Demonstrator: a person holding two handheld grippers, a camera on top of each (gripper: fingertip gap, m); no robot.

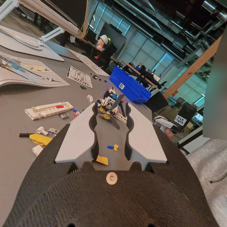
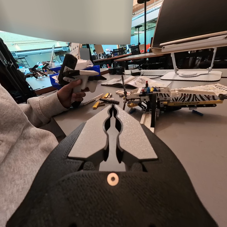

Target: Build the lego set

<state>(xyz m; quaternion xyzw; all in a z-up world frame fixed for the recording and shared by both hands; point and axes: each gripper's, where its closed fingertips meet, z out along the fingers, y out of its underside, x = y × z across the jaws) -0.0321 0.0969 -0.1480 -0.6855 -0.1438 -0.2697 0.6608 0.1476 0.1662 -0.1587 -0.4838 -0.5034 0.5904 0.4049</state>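
The partly built plane model [image 1: 109, 105] stands on the grey table, nose and grey propeller toward my left gripper [image 1: 111, 106]. That gripper is open and empty, its tips just short of the model. In the right wrist view the model [image 2: 172, 98] lies to the right, with zebra-striped white and yellow sides. My right gripper [image 2: 113, 105] is shut and empty above the table, left of the propeller [image 2: 124, 94]. The left gripper [image 2: 79, 76] shows there too, held in a hand. A blue pin with a yellow piece [image 1: 113, 147] lies between my left fingers.
Loose parts lie left of the left gripper: a white panel [image 1: 49, 109], a yellow piece [image 1: 39, 139], small connectors. An open instruction booklet [image 1: 24, 72], a sticker sheet [image 1: 79, 76], a blue bin [image 1: 129, 86] and a monitor stand [image 2: 191, 75] sit farther back. Beams [image 2: 102, 100] lie by the hand. Tip to tip, the grippers are about 20 cm apart. It is some 15 cm from my right tips to the model [image 2: 172, 98].
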